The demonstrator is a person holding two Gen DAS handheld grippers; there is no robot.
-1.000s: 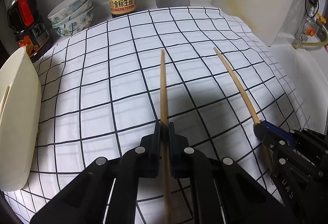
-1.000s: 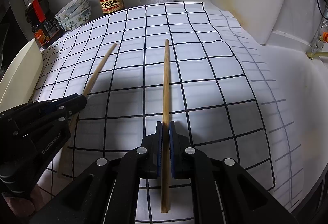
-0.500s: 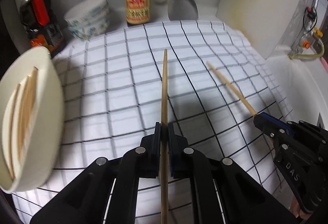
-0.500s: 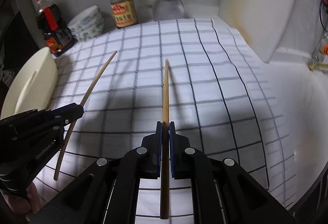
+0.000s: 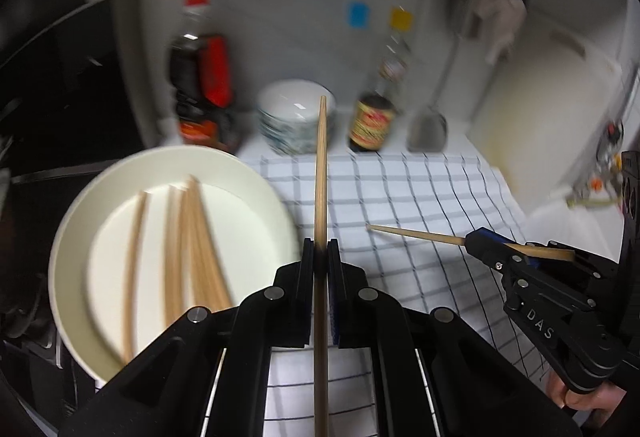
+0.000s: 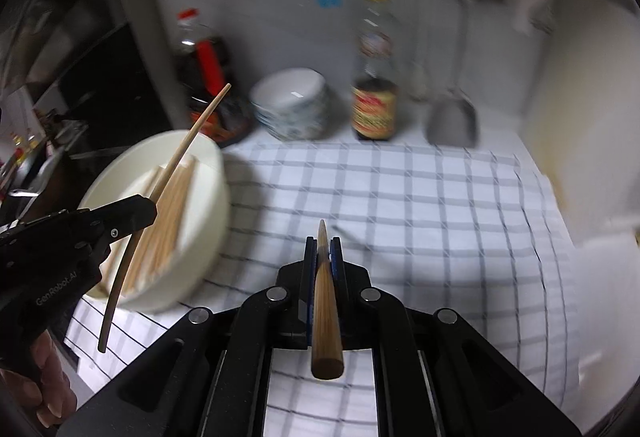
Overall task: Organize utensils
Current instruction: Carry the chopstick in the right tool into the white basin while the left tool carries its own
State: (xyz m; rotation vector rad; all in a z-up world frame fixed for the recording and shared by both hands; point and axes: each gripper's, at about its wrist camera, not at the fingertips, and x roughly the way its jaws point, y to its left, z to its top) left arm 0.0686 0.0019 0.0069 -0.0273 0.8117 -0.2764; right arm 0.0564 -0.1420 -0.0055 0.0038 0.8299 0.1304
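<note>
My left gripper [image 5: 320,257] is shut on a wooden chopstick [image 5: 321,173] that points away, up over the checked cloth [image 5: 420,205]. At the left sits a cream plate [image 5: 76,237] with several chopsticks [image 5: 192,237] lying in it. My right gripper [image 6: 322,253] is shut on a second chopstick [image 6: 325,309], seen nearly end-on. In the left wrist view the right gripper [image 5: 476,239] shows at the right with its chopstick [image 5: 416,235] pointing left. In the right wrist view the left gripper [image 6: 150,211] hangs over the plate [image 6: 208,173] with its chopstick [image 6: 188,141].
At the back stand a dark bottle with a red label [image 5: 202,85], stacked patterned bowls [image 5: 296,117], a soy sauce bottle [image 5: 374,113] and a metal spatula [image 5: 428,129]. A white board [image 5: 532,109] leans at the right. A person's hand [image 6: 44,385] holds the left gripper's handle.
Both grippers have risen off the cloth with their chopsticks and swung left toward the plate. The plate, edge-on before, now shows its inside. The right chopstick has tilted toward the camera.
</note>
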